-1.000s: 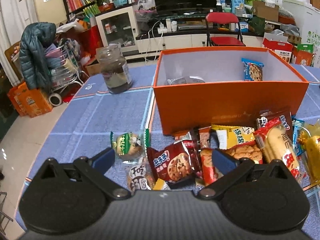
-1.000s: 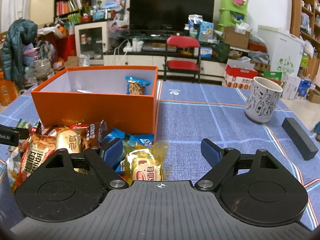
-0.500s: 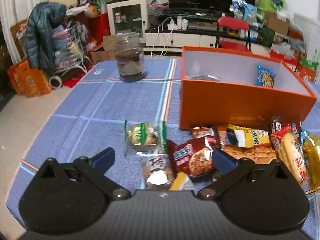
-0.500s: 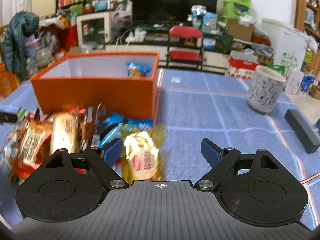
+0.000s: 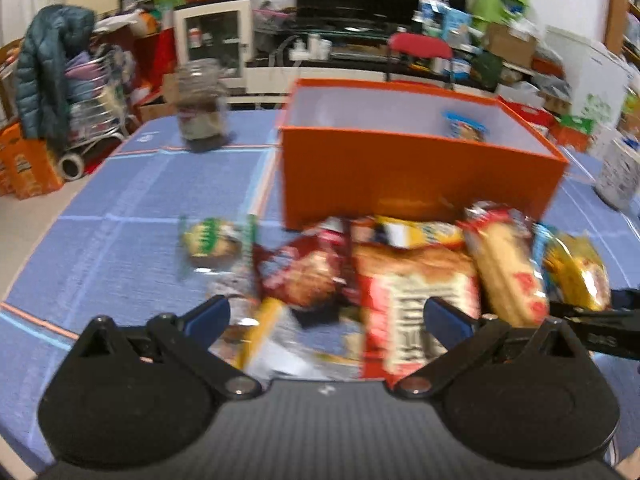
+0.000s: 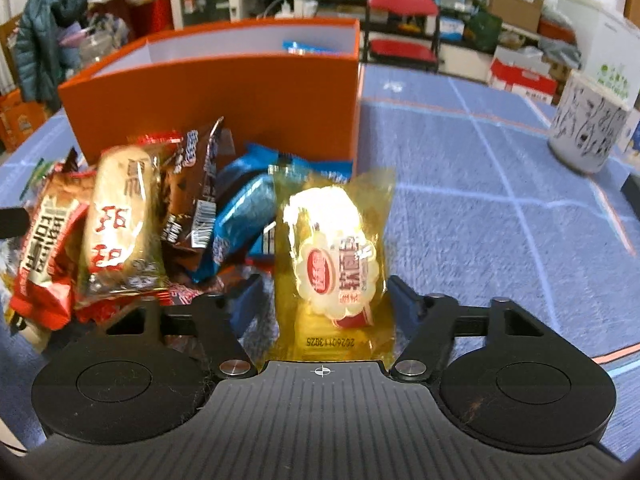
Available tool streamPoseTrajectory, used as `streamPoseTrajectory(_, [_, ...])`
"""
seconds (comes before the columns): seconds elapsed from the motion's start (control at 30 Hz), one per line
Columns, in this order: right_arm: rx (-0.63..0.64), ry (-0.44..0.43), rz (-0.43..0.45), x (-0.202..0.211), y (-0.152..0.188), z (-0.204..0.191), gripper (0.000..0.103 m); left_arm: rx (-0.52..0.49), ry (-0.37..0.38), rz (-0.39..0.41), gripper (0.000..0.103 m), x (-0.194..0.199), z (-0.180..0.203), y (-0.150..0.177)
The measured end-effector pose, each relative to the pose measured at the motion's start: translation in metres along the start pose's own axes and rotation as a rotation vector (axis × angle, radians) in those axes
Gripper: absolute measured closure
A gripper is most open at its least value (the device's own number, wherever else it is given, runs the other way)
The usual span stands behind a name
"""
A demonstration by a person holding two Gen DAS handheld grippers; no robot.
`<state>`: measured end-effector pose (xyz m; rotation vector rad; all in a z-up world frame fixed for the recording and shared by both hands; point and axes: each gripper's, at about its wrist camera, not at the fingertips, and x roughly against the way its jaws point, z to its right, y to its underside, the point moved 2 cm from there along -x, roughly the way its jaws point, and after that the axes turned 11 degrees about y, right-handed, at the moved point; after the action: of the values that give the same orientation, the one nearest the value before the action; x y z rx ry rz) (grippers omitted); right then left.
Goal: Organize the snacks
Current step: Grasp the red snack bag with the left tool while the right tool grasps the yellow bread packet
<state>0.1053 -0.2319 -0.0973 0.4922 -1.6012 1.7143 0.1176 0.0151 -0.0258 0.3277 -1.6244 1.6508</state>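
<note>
An open orange box (image 5: 420, 176) stands on the blue tablecloth with a blue cookie packet (image 5: 464, 126) inside. A pile of snack packets lies in front of it. My right gripper (image 6: 324, 300) has its jaws partly closed around a yellow cake packet (image 6: 336, 248); whether the pads touch it I cannot tell. My left gripper (image 5: 326, 314) is open above the pile, over a dark red cookie packet (image 5: 304, 272) and a red-and-white packet (image 5: 416, 300). A green packet (image 5: 212, 236) lies to the left.
A glass jar (image 5: 200, 106) stands far left of the box. A patterned white mug (image 6: 588, 128) and a black block (image 6: 632, 196) sit on the right. The box's orange wall (image 6: 216, 104) is close behind the pile. The table edge runs at left (image 5: 24, 264).
My right gripper moved forward and down over the yellow packet and its jaws narrowed around it. My left gripper swung right, toward the middle of the pile.
</note>
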Motion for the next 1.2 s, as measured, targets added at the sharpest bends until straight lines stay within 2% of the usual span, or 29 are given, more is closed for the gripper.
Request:
streamPoseTrajectory(0.13, [-0.004, -0.012, 0.002, -0.001, 0.001, 0.000, 0.054, -0.010, 0.027, -0.014, 0.001, -0.010, 0.013, 0.003])
streamPoseTrajectory(0.37, [-0.029, -0.027, 0.000, 0.000, -0.001, 0.007, 0.061, 0.063, 0.074, -0.002, 0.001, -0.012, 0.012, -0.001])
streamPoseTrajectory(0.47, [-0.041, -0.031, -0.004, -0.001, -0.002, 0.012, 0.063, 0.036, 0.090, 0.004, 0.002, -0.011, 0.021, -0.002])
streamPoseTrajectory(0.57, [-0.038, -0.028, -0.009, -0.002, -0.003, 0.012, 0.065, 0.010, 0.088, -0.014, 0.009, -0.016, 0.028, 0.003])
streamPoseTrajectory(0.63, [-0.040, -0.031, -0.012, -0.001, -0.003, 0.011, 0.066, 0.020, 0.100, -0.035, 0.024, -0.021, 0.028, 0.005])
streamPoseTrajectory(0.87, [-0.031, -0.022, -0.012, 0.000, -0.001, 0.008, 0.066, 0.042, 0.099, -0.046, 0.025, -0.030, 0.025, 0.004])
streamPoseTrajectory(0.93, [-0.034, -0.024, -0.014, 0.000, -0.001, 0.010, 0.068, 0.046, 0.121, -0.050, 0.033, -0.030, 0.026, 0.005])
streamPoseTrajectory(1.07, [-0.038, -0.043, -0.021, 0.001, -0.002, 0.010, 0.079, 0.053, 0.144, -0.051, 0.038, -0.030, 0.026, 0.005])
streamPoseTrajectory(1.2, [-0.031, -0.061, -0.013, 0.004, -0.004, 0.007, 0.081, 0.067, 0.163, -0.050, 0.044, -0.026, 0.023, 0.004])
